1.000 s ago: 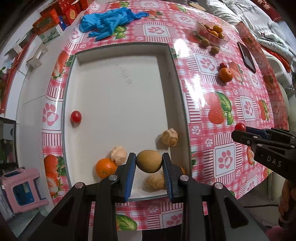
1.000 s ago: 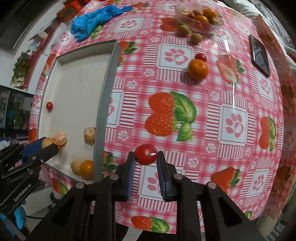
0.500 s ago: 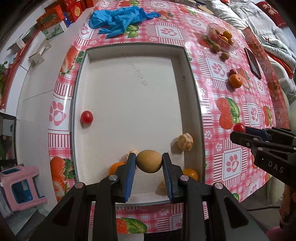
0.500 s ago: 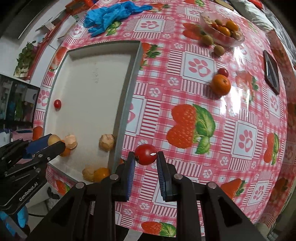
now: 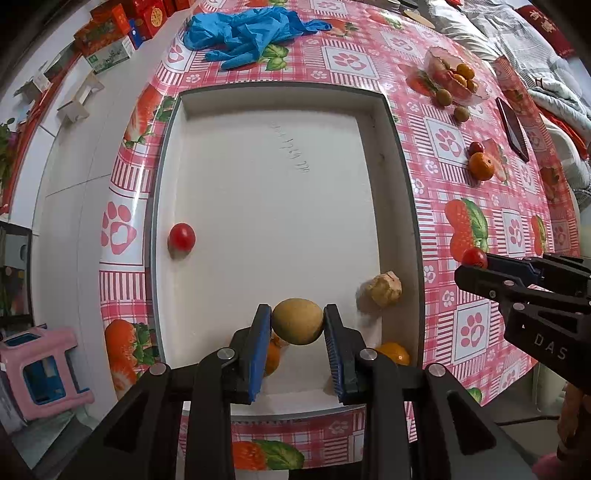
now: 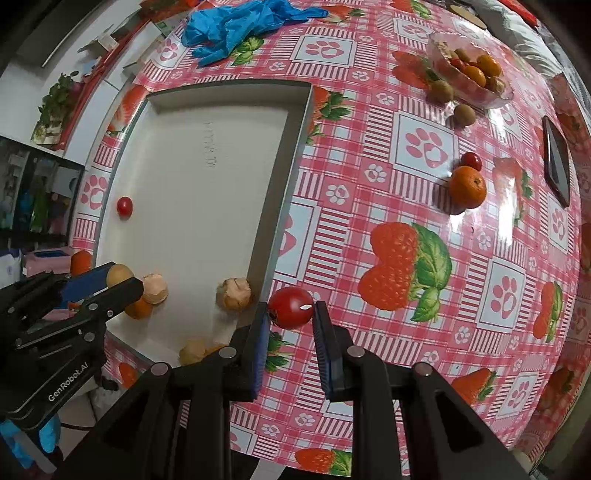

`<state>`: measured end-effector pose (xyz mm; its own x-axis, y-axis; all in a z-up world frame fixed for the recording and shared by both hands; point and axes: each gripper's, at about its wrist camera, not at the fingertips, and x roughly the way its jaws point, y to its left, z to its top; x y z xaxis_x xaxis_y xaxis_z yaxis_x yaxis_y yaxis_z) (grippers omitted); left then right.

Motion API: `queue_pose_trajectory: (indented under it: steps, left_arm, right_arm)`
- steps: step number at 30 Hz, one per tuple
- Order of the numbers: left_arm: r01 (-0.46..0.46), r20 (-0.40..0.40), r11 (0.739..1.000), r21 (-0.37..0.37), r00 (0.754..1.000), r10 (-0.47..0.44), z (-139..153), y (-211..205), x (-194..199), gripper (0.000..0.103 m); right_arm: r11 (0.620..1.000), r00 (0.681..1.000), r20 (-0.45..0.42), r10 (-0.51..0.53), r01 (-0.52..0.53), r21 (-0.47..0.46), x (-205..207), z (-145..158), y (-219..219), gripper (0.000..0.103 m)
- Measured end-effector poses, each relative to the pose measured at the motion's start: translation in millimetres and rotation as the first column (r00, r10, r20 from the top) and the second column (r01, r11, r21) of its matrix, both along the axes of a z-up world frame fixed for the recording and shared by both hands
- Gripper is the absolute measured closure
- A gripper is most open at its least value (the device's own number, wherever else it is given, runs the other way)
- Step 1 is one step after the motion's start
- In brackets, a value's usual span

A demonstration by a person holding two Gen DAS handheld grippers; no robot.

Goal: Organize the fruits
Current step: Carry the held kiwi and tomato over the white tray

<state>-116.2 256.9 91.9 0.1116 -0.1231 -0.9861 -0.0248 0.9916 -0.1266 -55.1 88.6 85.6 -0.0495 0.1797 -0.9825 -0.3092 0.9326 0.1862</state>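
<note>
My left gripper [image 5: 297, 325] is shut on a brown kiwi [image 5: 297, 320] and holds it above the near end of the white tray [image 5: 400, 155]. My right gripper [image 6: 290, 314] is shut on a cherry tomato [image 6: 290, 307] above the tablecloth just right of the tray's right wall [image 6: 280, 199]. In the tray lie a cherry tomato [image 5: 181, 237], two oranges [image 5: 393, 351] and several beige peeled fruits [image 5: 385, 288]. The right gripper shows in the left wrist view [image 5: 476, 264], the left gripper in the right wrist view [image 6: 122, 280].
On the strawberry-print tablecloth lie an orange [image 6: 467, 185], a cherry tomato [image 6: 471, 160], two kiwis [image 6: 464, 113], a clear bowl of fruit [image 6: 476, 74], a black phone [image 6: 556, 162] and blue gloves [image 6: 243, 26]. A pink stool [image 5: 40, 369] stands beside the table.
Both grippers have risen and moved forward over the table with their fruits still held. The tray and far fruits sit lower and nearer in both views.
</note>
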Motion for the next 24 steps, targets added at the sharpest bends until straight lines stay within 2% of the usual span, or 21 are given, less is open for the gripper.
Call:
queue_pose_trajectory:
  steps: [14, 24]
  left_arm:
    - [-0.008, -0.01, 1.0, 0.019, 1.0, 0.008, -9, 12, 11, 0.073]
    - [-0.002, -0.028, 1.0, 0.027, 1.0, 0.003, -19, 16, 18, 0.073]
  right_arm:
    - [0.999, 0.999, -0.014, 0.039, -0.039, 0.014, 9, -6, 25, 0.078]
    - [0.998, 0.997, -0.049, 0.056, -0.055, 0.028, 18, -21, 50, 0.078]
